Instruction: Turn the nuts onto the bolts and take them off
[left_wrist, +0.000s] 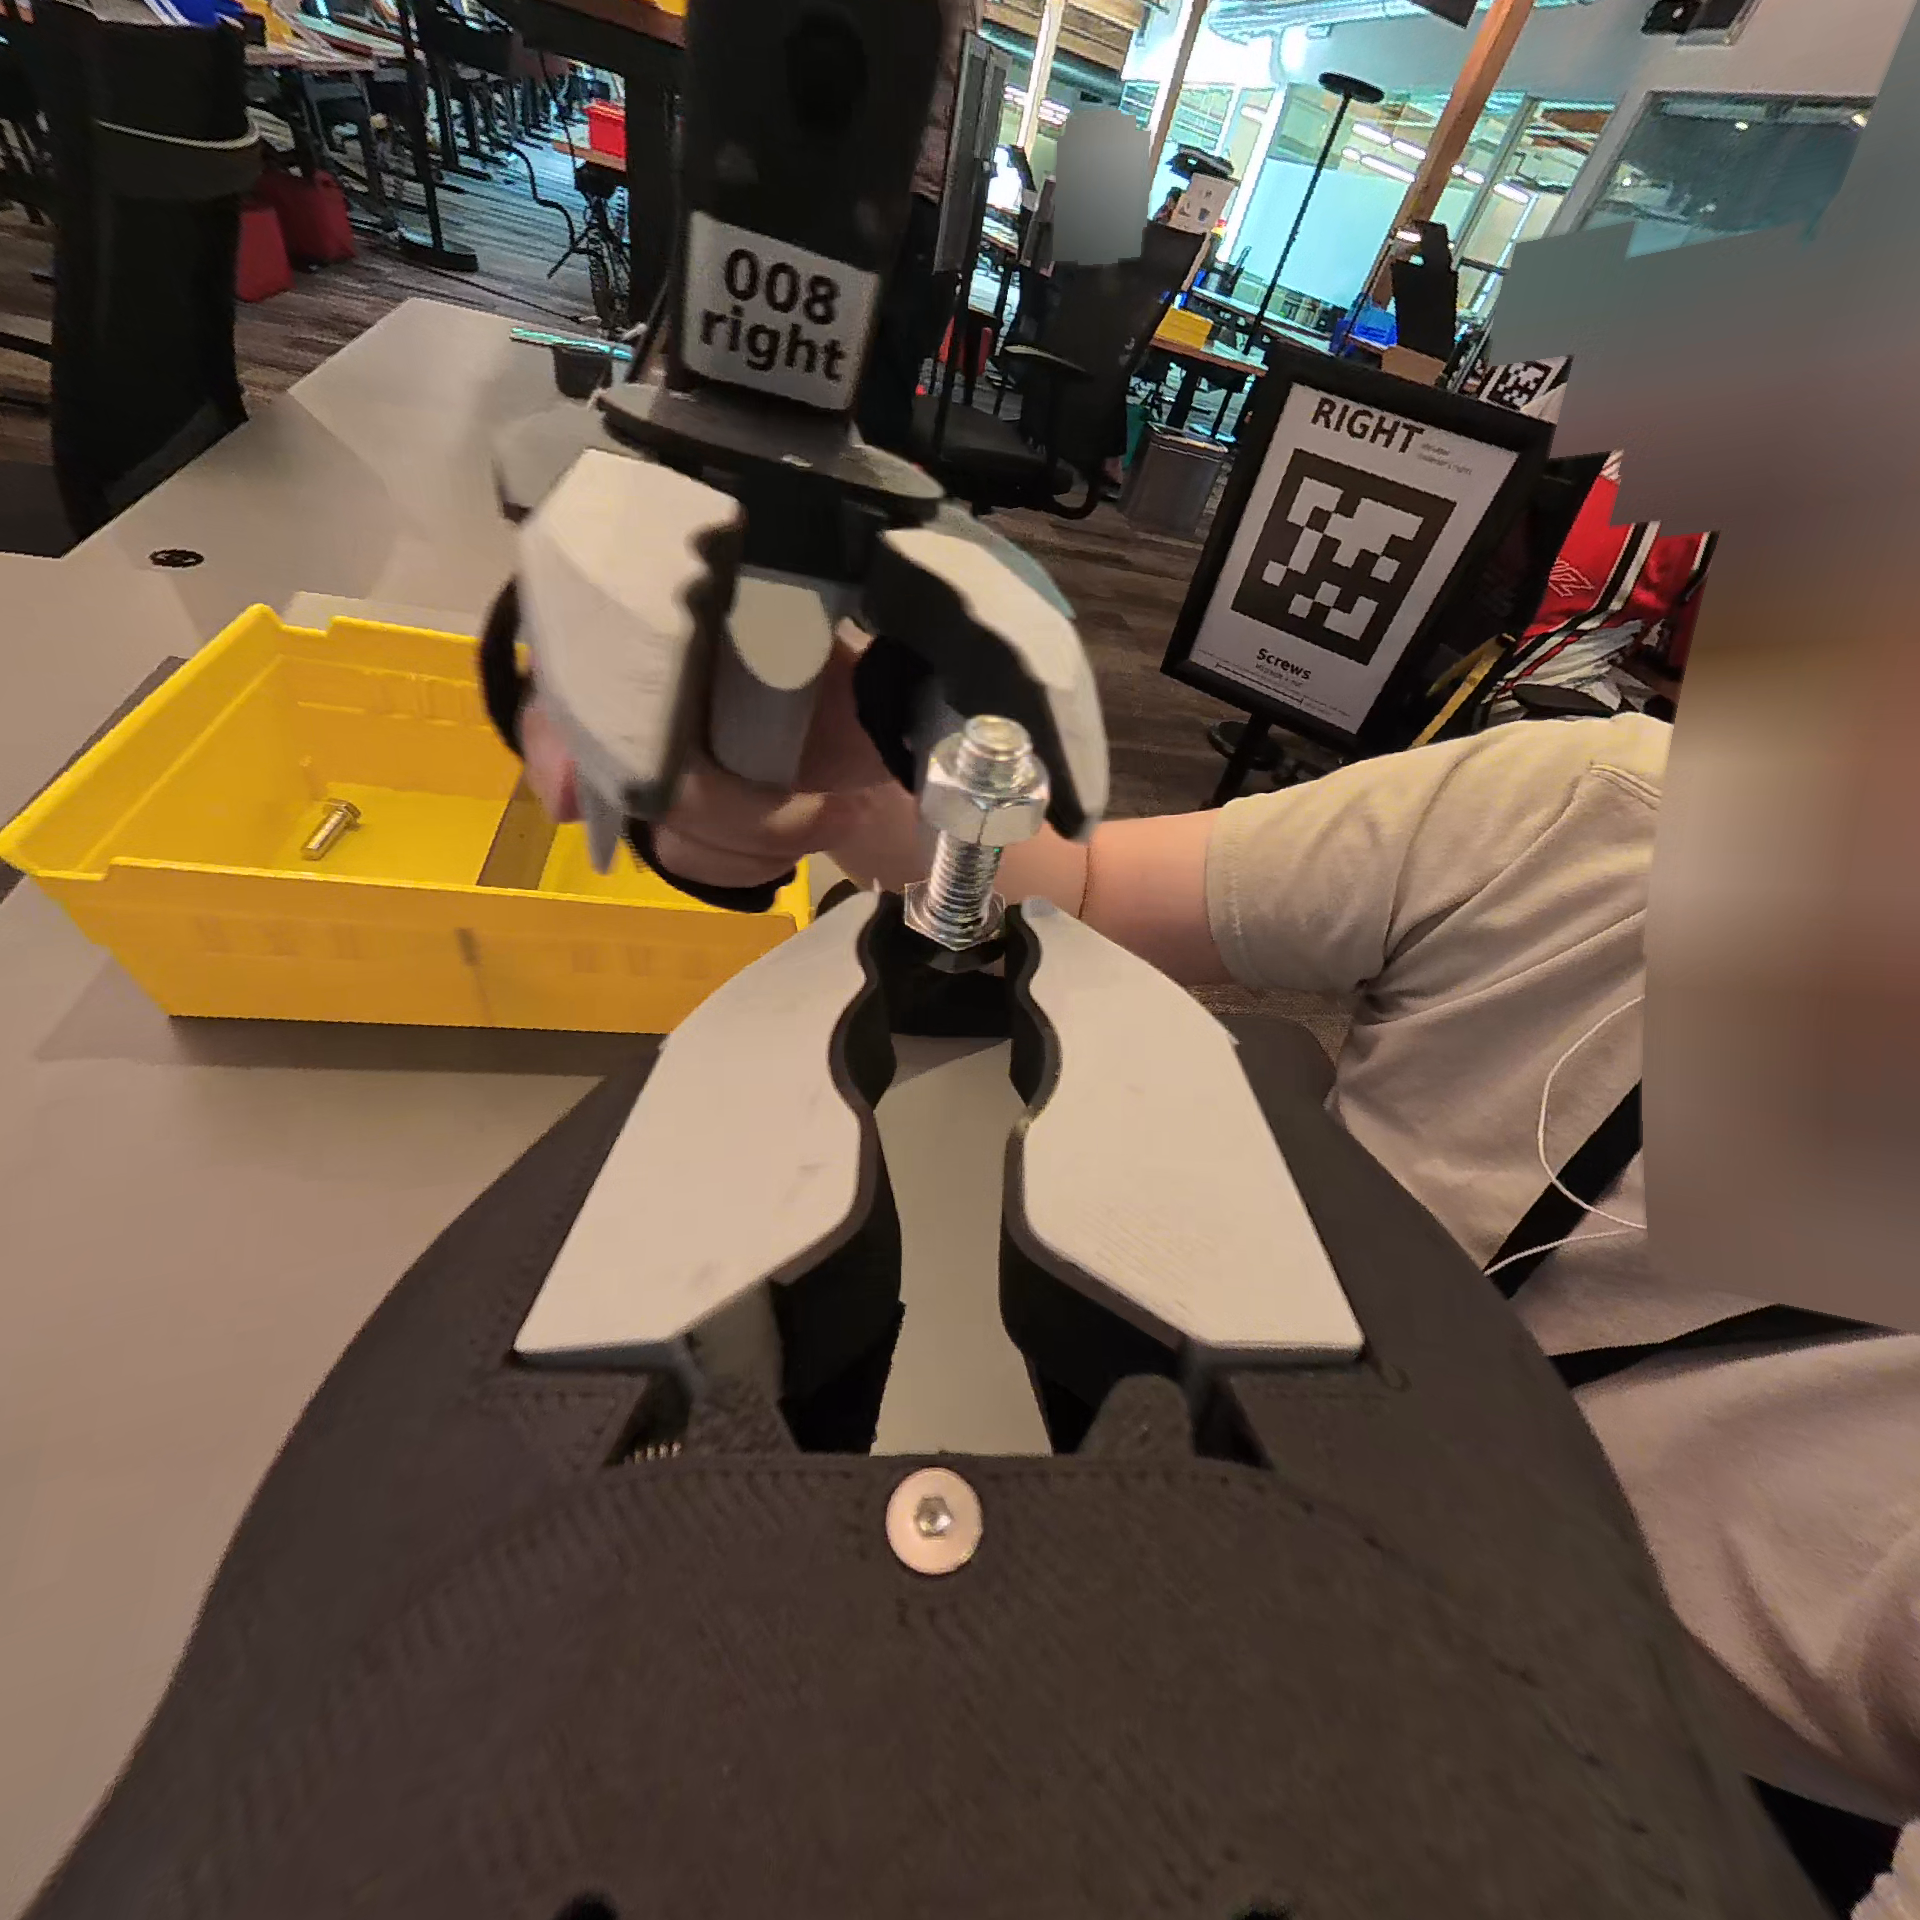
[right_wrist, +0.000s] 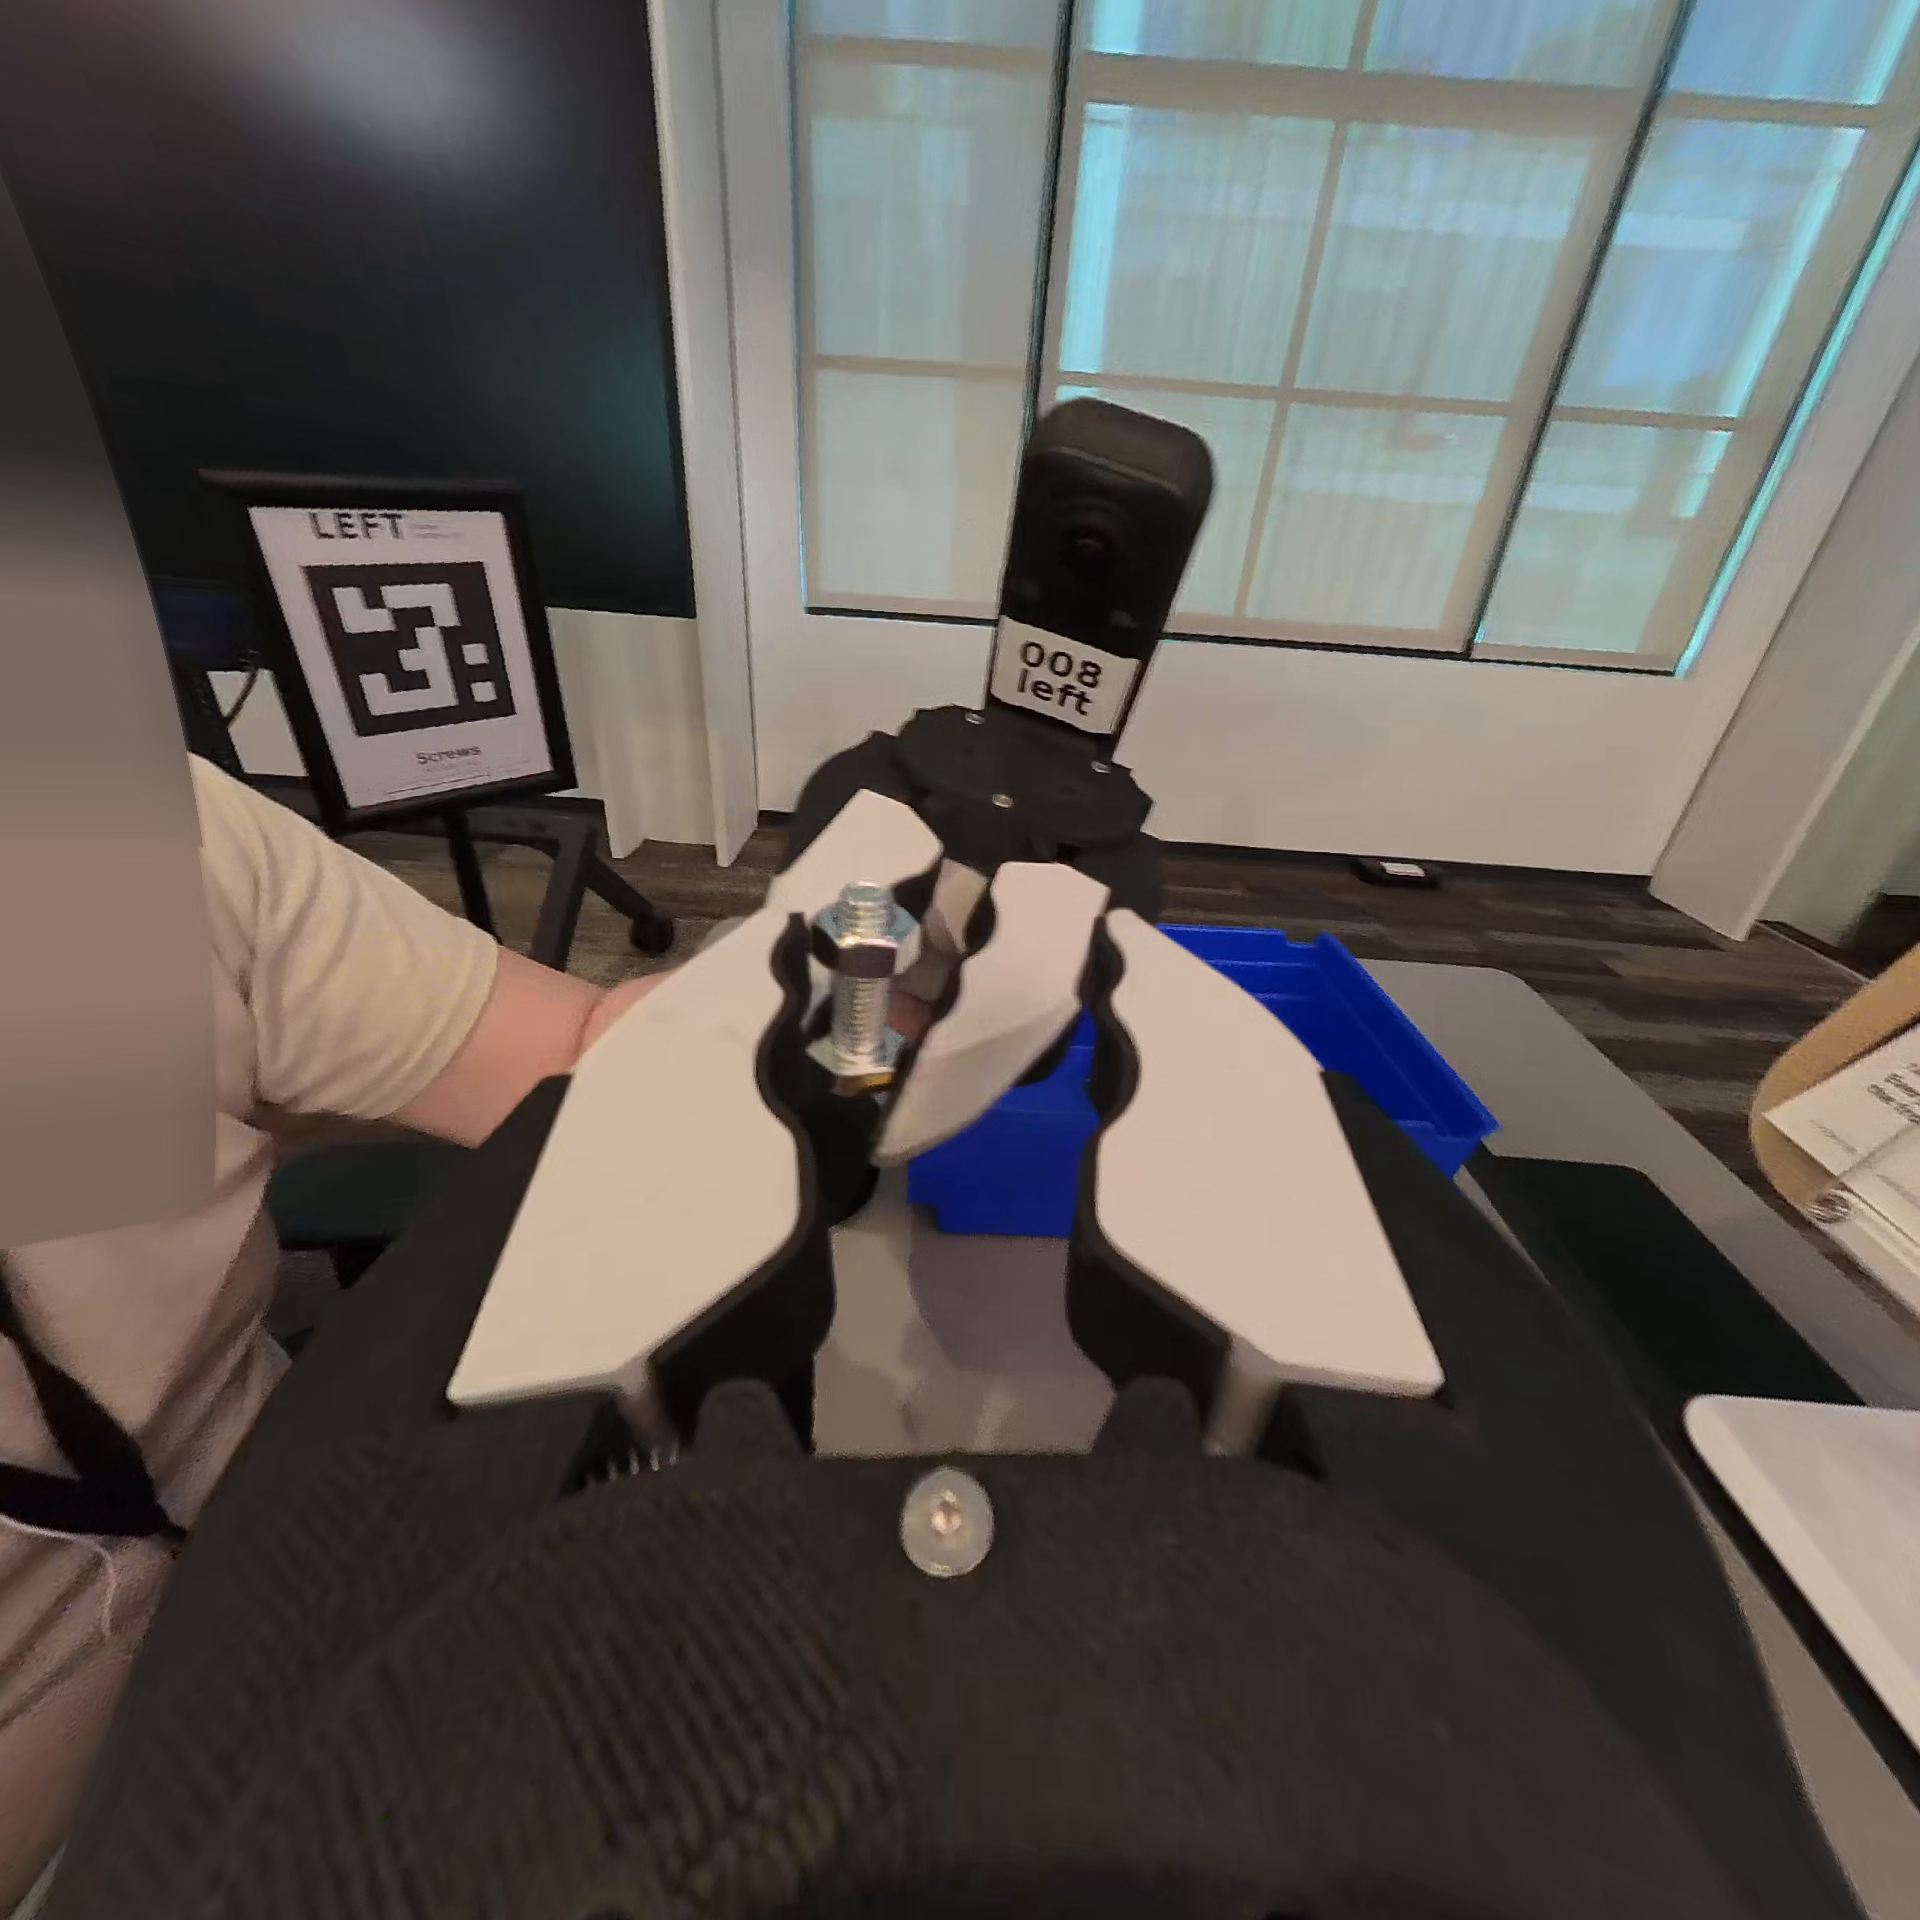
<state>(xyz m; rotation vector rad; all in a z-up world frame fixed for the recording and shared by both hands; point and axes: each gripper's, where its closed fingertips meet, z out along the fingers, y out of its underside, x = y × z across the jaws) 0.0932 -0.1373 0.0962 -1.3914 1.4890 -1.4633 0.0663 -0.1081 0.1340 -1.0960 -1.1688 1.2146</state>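
Note:
A silver bolt (left_wrist: 961, 868) stands upright, its hex head low between my left gripper's (left_wrist: 954, 923) fingertips, which are shut on it. A silver nut (left_wrist: 985, 800) sits near the top of the thread. My right gripper (left_wrist: 831, 821) faces it from the far side with its jaws wide open; one finger (left_wrist: 1023, 665) is right beside the nut. In the right wrist view the bolt (right_wrist: 857, 1003) and nut (right_wrist: 868, 935) sit close to the left finger (right_wrist: 665, 1122) of my open right gripper (right_wrist: 951, 935). The left gripper (right_wrist: 862, 1070) holds the bolt head from the opposite side.
A yellow bin (left_wrist: 312, 935) on the grey table (left_wrist: 208, 1143) holds a loose bolt (left_wrist: 330, 826). A blue bin (right_wrist: 1299, 1018) stands behind the grippers. Marker signs on stands (left_wrist: 1340, 561) (right_wrist: 410, 655) flank the table. Papers (right_wrist: 1860, 1132) lie at the right. A person's arm (left_wrist: 1143, 873) is close. The left gripper's tips are roughly 4 cm from the right gripper's.

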